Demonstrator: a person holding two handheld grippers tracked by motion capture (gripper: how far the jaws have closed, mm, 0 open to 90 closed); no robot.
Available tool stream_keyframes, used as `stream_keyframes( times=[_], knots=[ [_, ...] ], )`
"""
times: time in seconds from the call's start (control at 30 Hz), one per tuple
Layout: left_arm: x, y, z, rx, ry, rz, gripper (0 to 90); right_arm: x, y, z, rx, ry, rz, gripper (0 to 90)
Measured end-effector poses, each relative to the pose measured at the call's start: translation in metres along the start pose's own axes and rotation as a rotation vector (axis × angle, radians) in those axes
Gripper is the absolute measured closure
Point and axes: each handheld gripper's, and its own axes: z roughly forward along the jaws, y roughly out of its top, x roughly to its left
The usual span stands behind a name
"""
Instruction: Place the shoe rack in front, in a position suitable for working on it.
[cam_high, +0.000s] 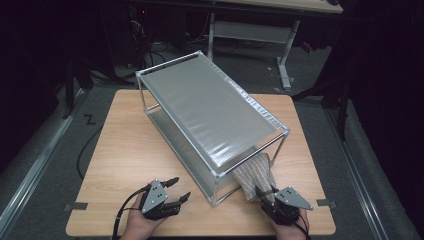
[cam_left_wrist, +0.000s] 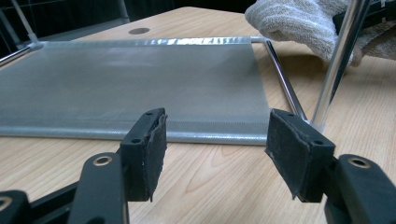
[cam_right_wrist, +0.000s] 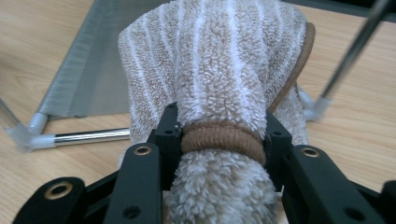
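at the rack's (cam_high: 210, 115) near end, beige white-striped towel (cam_right_wrist: 219, 56) pinched by right gripper (cam_right_wrist: 223, 140), left gripper (cam_left_wrist: 215, 140) jaws spread

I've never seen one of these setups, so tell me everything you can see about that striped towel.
The towel is fluffy terry cloth, beige with thin white stripes and a brown edge band. It is bunched into a thick roll, and the right claw is clamped around it. It lies at the near right corner of the metal shelf rack, partly under the rack's top tier, above the wooden table.

Fluffy terry-cloth towel (cam_right_wrist: 219, 60), shiny metal-framed rack (cam_high: 210, 107), matt wood-grain table (cam_high: 125, 150).
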Motion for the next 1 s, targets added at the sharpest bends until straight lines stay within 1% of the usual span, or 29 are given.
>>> stream_keyframes(
  times=[0.07, 0.27, 0.37, 0.57, 0.6, 0.7, 0.8, 0.87, 0.9, 1.0],
  knots=[
    [-0.001, 0.001, 0.002, 0.002, -0.006, 0.006, 38.3, -0.002, -0.001, -0.003, -0.009, -0.011, 0.005, 60.7],
    [-0.003, 0.003, 0.008, 0.001, -0.024, 0.005, 37.9, -0.009, -0.003, -0.015, -0.046, -0.074, 0.027, 60.6],
    [-0.004, 0.004, 0.009, 0.002, -0.027, 0.008, 37.9, -0.014, -0.003, -0.022, -0.074, -0.110, 0.040, 60.6],
    [-0.004, 0.004, 0.010, 0.001, -0.030, 0.005, 38.0, -0.021, 0.000, -0.033, -0.134, -0.150, 0.061, 60.5],
    [-0.004, 0.004, 0.010, 0.002, -0.030, 0.007, 38.0, -0.022, 0.001, -0.035, -0.145, -0.163, 0.063, 60.5],
    [-0.005, 0.004, 0.010, 0.003, -0.030, 0.006, 38.0, -0.023, 0.005, -0.042, -0.180, -0.176, 0.070, 60.5],
    [-0.006, 0.003, 0.011, 0.003, -0.031, 0.003, 38.1, -0.024, 0.013, -0.050, -0.226, -0.178, 0.077, 60.6],
    [-0.006, 0.003, 0.011, 0.004, -0.027, 0.002, 38.2, -0.023, 0.017, -0.054, -0.245, -0.176, 0.078, 60.6],
    [-0.006, 0.003, 0.011, 0.004, -0.026, 0.001, 38.4, -0.022, 0.021, -0.057, -0.263, -0.172, 0.073, 60.5],
    [-0.007, 0.002, 0.011, 0.004, -0.027, -0.001, 38.4, -0.020, 0.033, -0.062, -0.291, -0.164, 0.059, 60.5]
  ],
)
